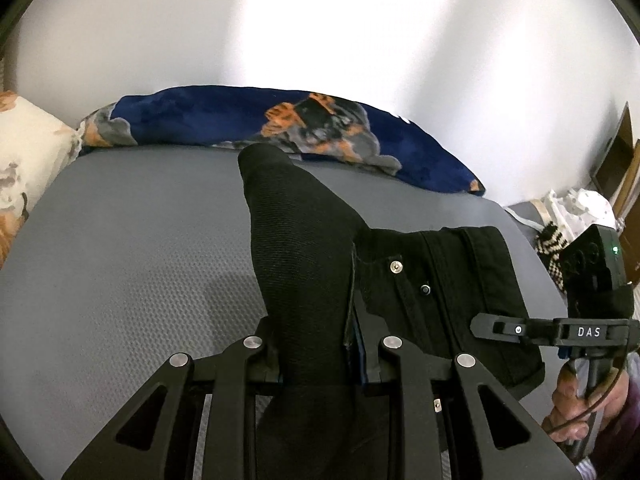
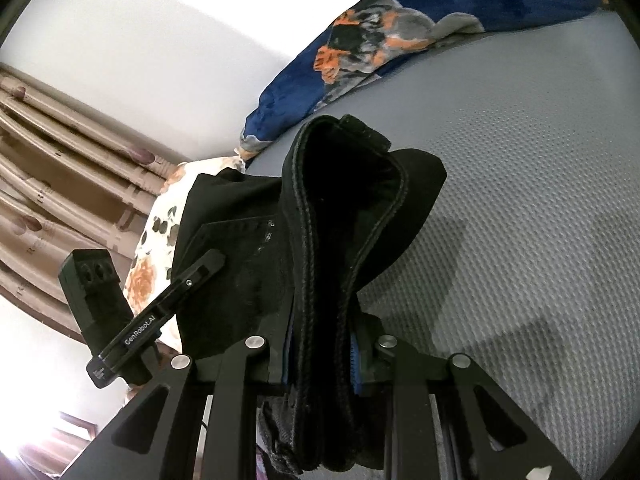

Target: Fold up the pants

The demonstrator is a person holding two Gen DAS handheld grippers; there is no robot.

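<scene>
The black pants [image 1: 304, 240] are held bunched above the grey bed [image 1: 120, 240]; waistband and rivets are shown. Both the left tongs [image 1: 316, 360] and right tongs [image 2: 320, 356] are clamped on them.

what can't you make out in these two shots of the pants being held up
- Left view: the left tool grips the black pants, but the cloth covers its pads.
- Left view: the pants below the grip are cut off by the bottom edge.
- Right view: the right tool is shut on a thick bunch of cloth; how many layers cannot be told.
- Both views: how much of the pants touches the grey mattress is hidden by the hanging cloth.
</scene>
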